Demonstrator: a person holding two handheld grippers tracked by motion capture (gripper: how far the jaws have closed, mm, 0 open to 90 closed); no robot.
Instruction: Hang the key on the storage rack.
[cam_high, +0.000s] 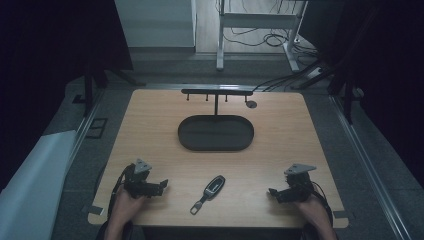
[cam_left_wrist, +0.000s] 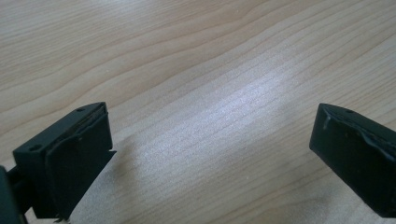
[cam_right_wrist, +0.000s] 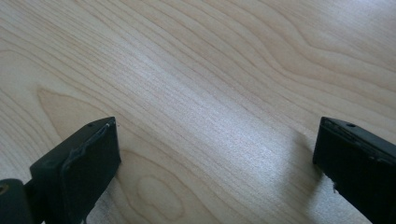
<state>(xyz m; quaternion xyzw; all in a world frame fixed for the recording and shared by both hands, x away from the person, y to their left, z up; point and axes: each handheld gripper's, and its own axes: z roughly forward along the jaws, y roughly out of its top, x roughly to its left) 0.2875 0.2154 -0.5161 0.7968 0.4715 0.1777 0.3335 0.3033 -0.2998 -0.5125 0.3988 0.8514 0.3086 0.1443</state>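
Left gripper (cam_high: 161, 186) and right gripper (cam_high: 273, 192) are rested low at the near edge of the surface (cam_high: 150, 125), one at each side, jaws pointed inward toward each other. Reads as a parked, symmetric start pose: the middle is kept free for working.

Both sets of jaws are spread wide with nothing between them. In the left gripper view and the right gripper view, bare wood grain is seen in the gap; nothing is touched or held.

The car key (cam_high: 214, 187), with its short strap and clip (cam_high: 196, 207) trailing toward the near edge, is laid flat between the two grippers, ahead of each set of jaws but well apart from both. It is placed slightly nearer the left gripper's tips than the right's. Lying flat and slim, it likely has to be pinched across its narrow sides or taken by the strap.

Beyond the key, farther out from both jaws, a dark oval tray (cam_high: 216, 146) is set centrally, with a hook rack (cam_high: 216, 92) stood on a post at the tray's far side. Placement suggests the key is meant for the tray or a peg; which one cannot be told.
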